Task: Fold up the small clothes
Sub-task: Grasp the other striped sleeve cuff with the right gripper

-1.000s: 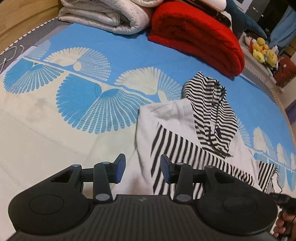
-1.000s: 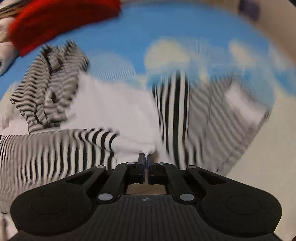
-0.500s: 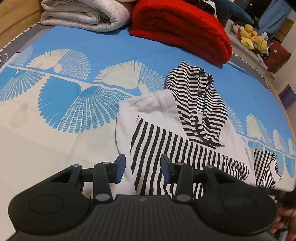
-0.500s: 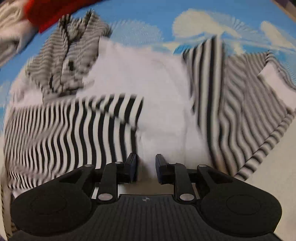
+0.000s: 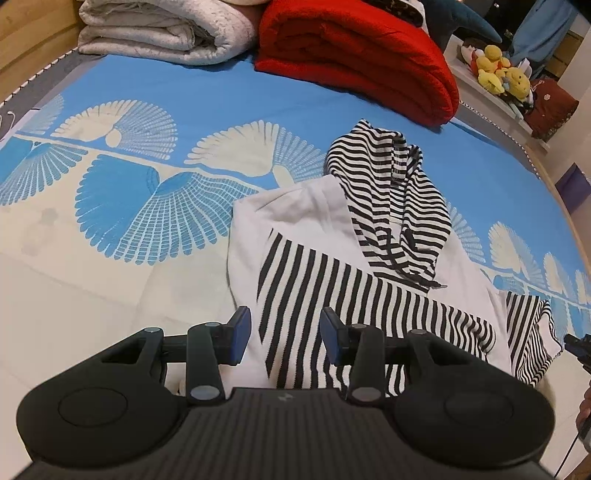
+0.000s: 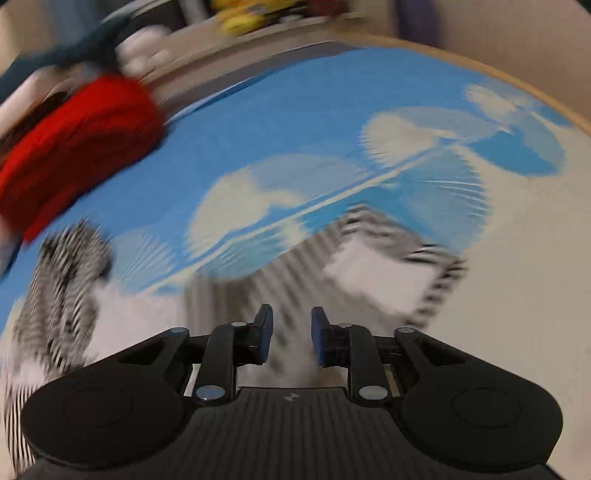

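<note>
— Hoodie [image 5: 369, 273], striped black and white, lies flat on our bed [image 5: 155, 280], its hood toward the far side and one striped sleeve folded across the white body.

— Where do we stand with the left claw [image 5: 283, 334]?

— We hold it wide open above the near hem, gripping nothing.

— And the right claw [image 6: 291, 334]?

— Open too, empty, over the right sleeve; that view is blurred. A red blanket [image 5: 362, 59] sits at the far edge.

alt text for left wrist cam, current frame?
Open left tongs hover over a striped hoodie lying on a blue-and-cream bedspread, one sleeve folded across its white body. A red blanket and grey quilt sit behind.
</note>
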{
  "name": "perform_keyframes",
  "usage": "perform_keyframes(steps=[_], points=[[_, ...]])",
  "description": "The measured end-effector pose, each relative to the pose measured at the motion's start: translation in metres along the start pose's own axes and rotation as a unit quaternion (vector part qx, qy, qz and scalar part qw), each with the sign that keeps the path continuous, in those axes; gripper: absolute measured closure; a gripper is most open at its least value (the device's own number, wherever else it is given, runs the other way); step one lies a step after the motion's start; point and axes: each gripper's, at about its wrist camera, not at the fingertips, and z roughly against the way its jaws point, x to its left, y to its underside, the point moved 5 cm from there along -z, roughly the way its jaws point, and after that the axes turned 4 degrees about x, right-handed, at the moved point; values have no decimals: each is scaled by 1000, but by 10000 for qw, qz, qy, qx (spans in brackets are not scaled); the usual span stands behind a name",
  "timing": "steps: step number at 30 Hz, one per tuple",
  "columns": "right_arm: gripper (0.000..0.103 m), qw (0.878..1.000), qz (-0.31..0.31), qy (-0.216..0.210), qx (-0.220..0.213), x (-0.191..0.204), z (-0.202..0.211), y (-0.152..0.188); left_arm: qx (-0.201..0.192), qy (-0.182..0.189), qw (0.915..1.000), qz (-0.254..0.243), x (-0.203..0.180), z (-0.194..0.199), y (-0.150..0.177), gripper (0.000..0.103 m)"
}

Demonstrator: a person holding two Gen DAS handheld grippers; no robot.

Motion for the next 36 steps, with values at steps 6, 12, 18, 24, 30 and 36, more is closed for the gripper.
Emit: perform_keyframes(steps=[6, 12, 18, 24, 30, 36], points=[[87, 9903, -1360, 165, -234, -88, -16, -24, 15, 3, 9999, -162, -10, -4, -1, 58], [77, 9828, -1846, -80, 54, -114, -44, -27, 22, -19, 9997, -247, -12, -8, -1, 58], [77, 9841, -1759, -34, 247, -106, -65, -25, 26, -47, 9997, -246, -10, -8, -1, 58], [87, 9868, -1571, 316, 226, -98, -61, -23, -21, -15, 9999, -127, -2, -5, -5, 58], [73, 9837, -1724, 448, 246, -104, -61, -15, -34, 80, 9996, -278, -7, 2, 1, 58], [100, 9911, -1256, 427, 86, -92, -62, -18, -44, 35, 9993, -366, -2, 5, 5, 58]])
